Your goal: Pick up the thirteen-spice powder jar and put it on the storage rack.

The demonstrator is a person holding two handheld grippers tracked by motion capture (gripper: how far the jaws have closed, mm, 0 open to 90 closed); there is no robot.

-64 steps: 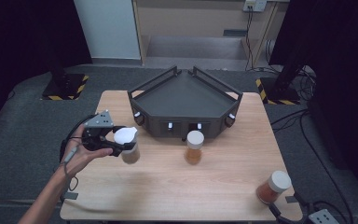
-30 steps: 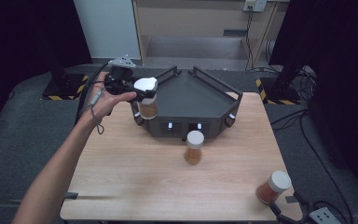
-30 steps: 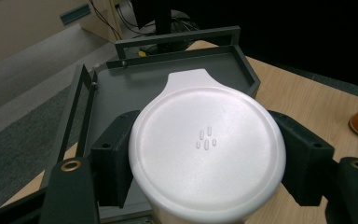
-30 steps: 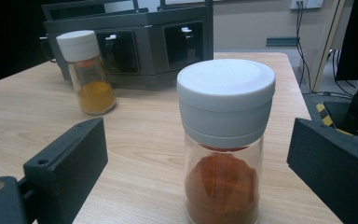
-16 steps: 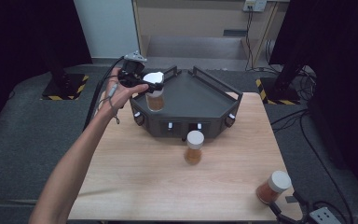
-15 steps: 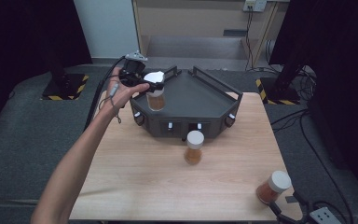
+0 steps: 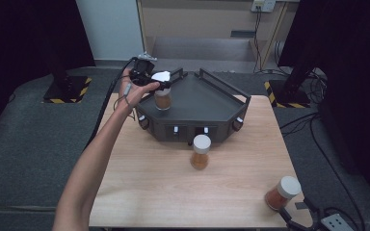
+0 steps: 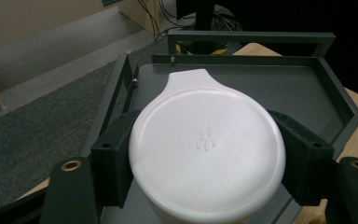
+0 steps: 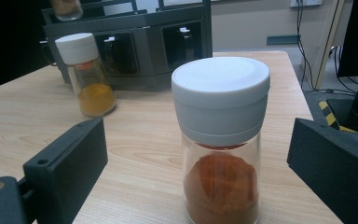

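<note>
My left gripper (image 7: 160,82) is shut on the white lid (image 8: 207,149) of a spice jar (image 7: 163,100) with brown powder. It holds the jar upright over the left part of the dark tray (image 7: 207,101); whether the jar touches the tray floor I cannot tell. Black pads press the lid from both sides in the left gripper view. My right gripper (image 9: 198,149) stands open at the table's front right corner. A white-lidded jar of red-orange powder (image 9: 221,140) stands between its jaws, with a gap on each side. This jar (image 7: 282,192) stands close to the table edge.
A third jar with yellow-orange powder (image 7: 201,151) stands mid-table just in front of the tray's front wall (image 9: 144,42). The tray (image 8: 261,88) has raised rails around it. Bare wood lies at the front left of the table (image 7: 139,192).
The left hand carried the brown jar from the table's left side up to the tray's left corner, then further over the tray and down. The right gripper and the other jars stayed put.
</note>
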